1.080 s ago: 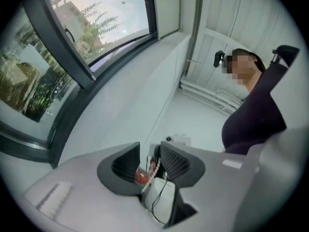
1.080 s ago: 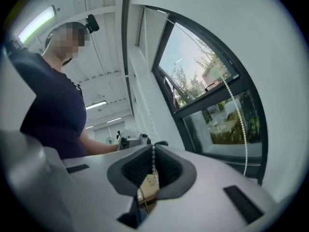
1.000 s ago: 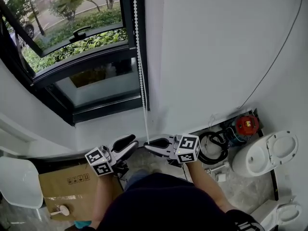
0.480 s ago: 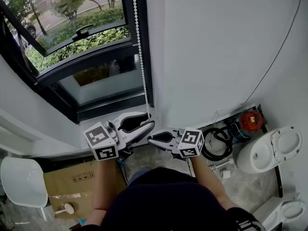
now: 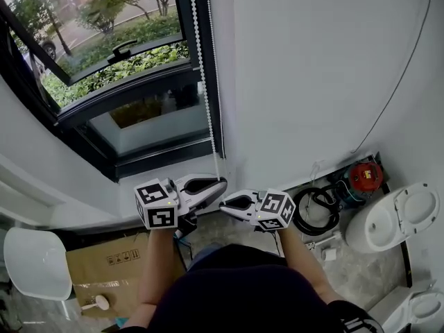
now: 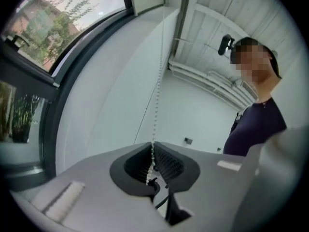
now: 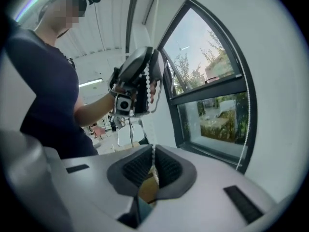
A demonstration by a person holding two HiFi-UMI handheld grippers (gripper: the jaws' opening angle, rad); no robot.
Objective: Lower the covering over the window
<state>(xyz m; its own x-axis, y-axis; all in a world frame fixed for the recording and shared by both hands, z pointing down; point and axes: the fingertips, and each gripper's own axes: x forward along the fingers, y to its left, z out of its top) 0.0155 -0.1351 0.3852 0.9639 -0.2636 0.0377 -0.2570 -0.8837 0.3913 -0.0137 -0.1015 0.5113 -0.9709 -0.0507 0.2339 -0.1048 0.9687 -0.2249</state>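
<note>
A white bead chain [image 5: 203,82] hangs down the right edge of the black window frame [image 5: 216,61]. My left gripper [image 5: 223,183] meets the chain's lower end. Its jaws have just been closing, and in the left gripper view the chain [image 6: 157,100] runs down between the shut pads [image 6: 164,161] of that gripper [image 6: 152,154]. Just below sits my right gripper [image 5: 223,201], also shut on the chain. The right gripper view shows beads [image 7: 153,151] pinched in my right gripper [image 7: 153,161], with the left gripper [image 7: 147,57] above it on the same strand.
The window [image 5: 125,82] has a tilted-out sash with greenery outside. A white wall [image 5: 312,68] fills the right. On the floor lie a cardboard box [image 5: 104,269], a white chair [image 5: 35,262], a black coiled hose [image 5: 316,210], a red device [image 5: 365,175] and a toilet [image 5: 392,220].
The left gripper rose and moved right to the chain, and its wide-open jaws closed on it. The right gripper sank a little, still gripping the chain.
</note>
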